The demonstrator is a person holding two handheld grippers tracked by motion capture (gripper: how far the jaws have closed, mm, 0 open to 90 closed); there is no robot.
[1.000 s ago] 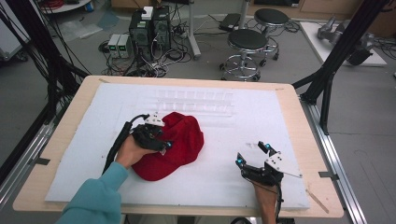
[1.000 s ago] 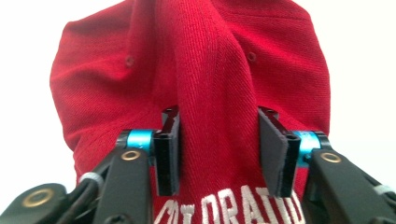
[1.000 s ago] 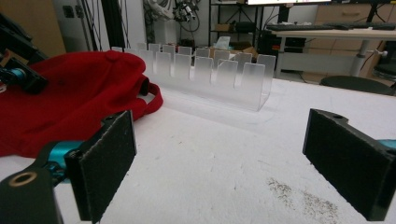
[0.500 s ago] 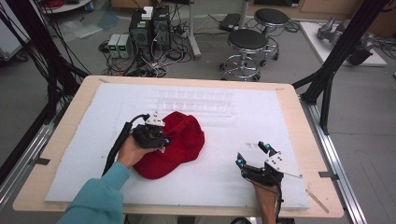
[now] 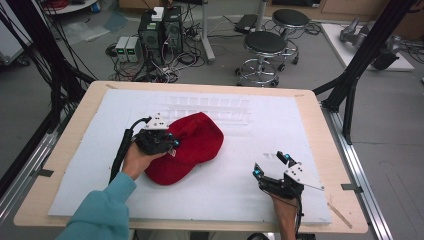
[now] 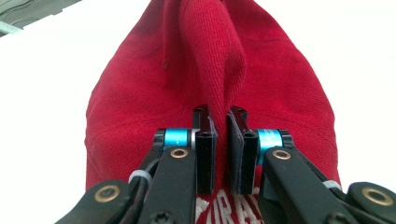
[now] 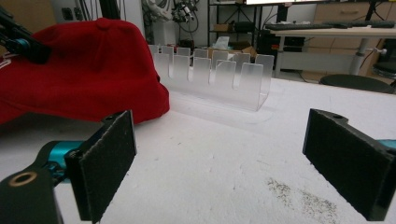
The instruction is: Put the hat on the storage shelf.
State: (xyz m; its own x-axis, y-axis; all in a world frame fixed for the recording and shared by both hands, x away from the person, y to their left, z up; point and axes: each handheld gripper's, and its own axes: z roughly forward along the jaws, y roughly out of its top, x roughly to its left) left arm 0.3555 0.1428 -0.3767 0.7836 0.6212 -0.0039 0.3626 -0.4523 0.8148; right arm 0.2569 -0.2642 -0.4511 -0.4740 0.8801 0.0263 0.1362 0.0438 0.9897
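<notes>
A cap (image 5: 187, 148) lies on a foam sheet (image 5: 100, 130) that covers the table (image 5: 310, 107), left of the middle. Behind it and to its right a clear slotted rack (image 5: 210, 107) stands on the sheet. Beyond the table's far edge stand two stools (image 5: 265, 47) on the floor, with computer boxes (image 5: 160, 30) to their left.

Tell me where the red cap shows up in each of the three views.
High view: red cap left of centre on the white mat, under the left gripper.
Left gripper view: cap fills the middle, a fold pinched between the jaws.
Right gripper view: cap upper left.
Shared landmark: the clear slotted rack just beyond the cap.
</notes>
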